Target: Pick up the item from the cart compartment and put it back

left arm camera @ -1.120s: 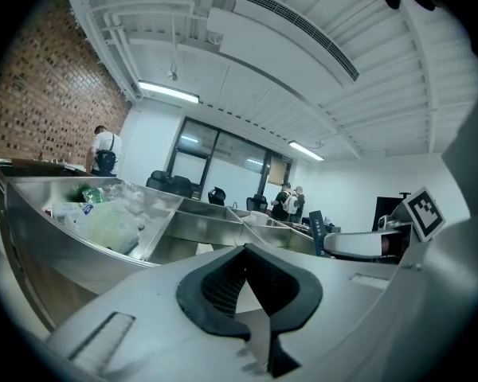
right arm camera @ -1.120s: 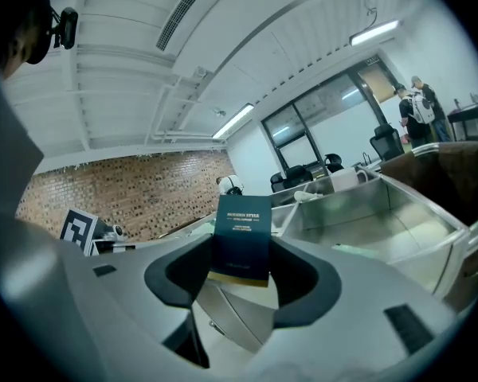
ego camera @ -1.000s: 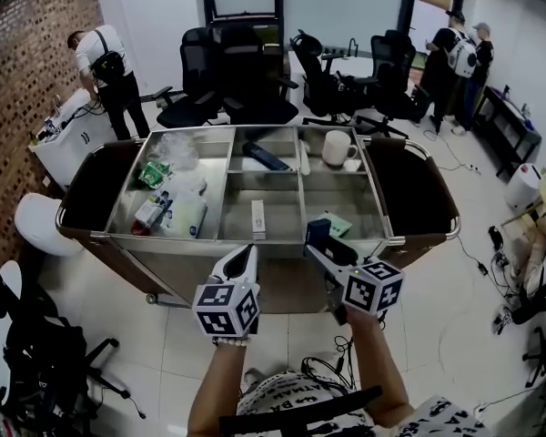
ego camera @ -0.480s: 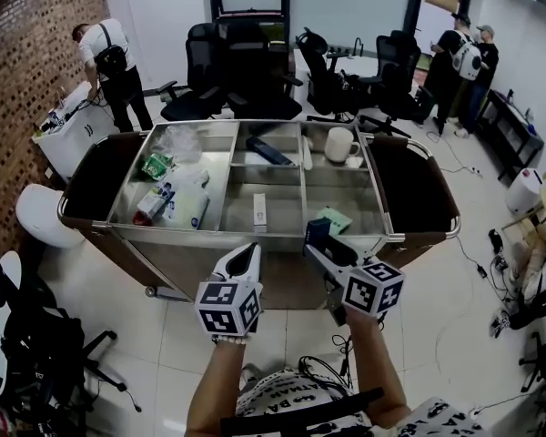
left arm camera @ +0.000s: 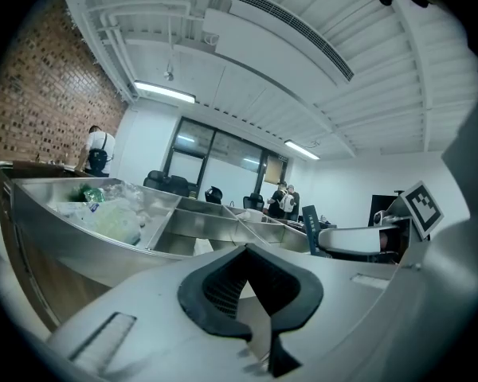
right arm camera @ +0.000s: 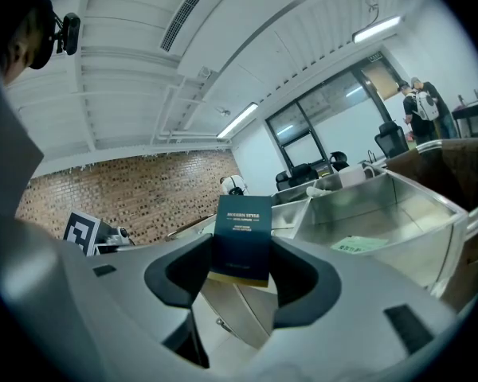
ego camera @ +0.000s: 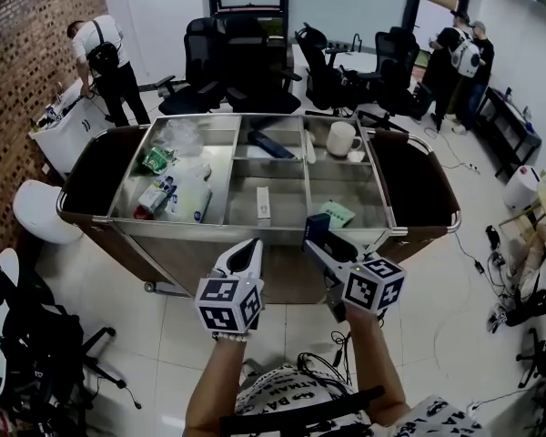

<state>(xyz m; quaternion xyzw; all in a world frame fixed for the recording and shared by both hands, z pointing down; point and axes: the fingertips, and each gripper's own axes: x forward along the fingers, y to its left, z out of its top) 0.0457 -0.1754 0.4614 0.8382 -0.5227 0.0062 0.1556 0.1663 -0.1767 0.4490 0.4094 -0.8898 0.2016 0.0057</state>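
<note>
A dark blue box (ego camera: 317, 228) with white print stands upright between the jaws of my right gripper (ego camera: 317, 240), which is shut on it just outside the front rim of the steel cart (ego camera: 209, 233). In the right gripper view the dark blue box (right arm camera: 241, 239) fills the gap of the right gripper (right arm camera: 240, 266), with the cart's right front compartment and a green sheet (right arm camera: 357, 246) beyond. My left gripper (ego camera: 246, 255) hangs beside it, shut and empty, its tips together. The left gripper (left arm camera: 251, 293) faces the cart's left side.
The cart's left bay holds plastic bags and packets (ego camera: 168, 194). A small white box (ego camera: 263, 204) lies in the middle front bay, a white mug (ego camera: 339, 141) at the back right. Office chairs (ego camera: 246, 71) and standing people (ego camera: 105, 57) lie beyond. A white stool (ego camera: 36, 212) sits at the left.
Both grippers keep their places and their hold. The view has drifted slightly, so the cart sits a touch higher in the picture.
</note>
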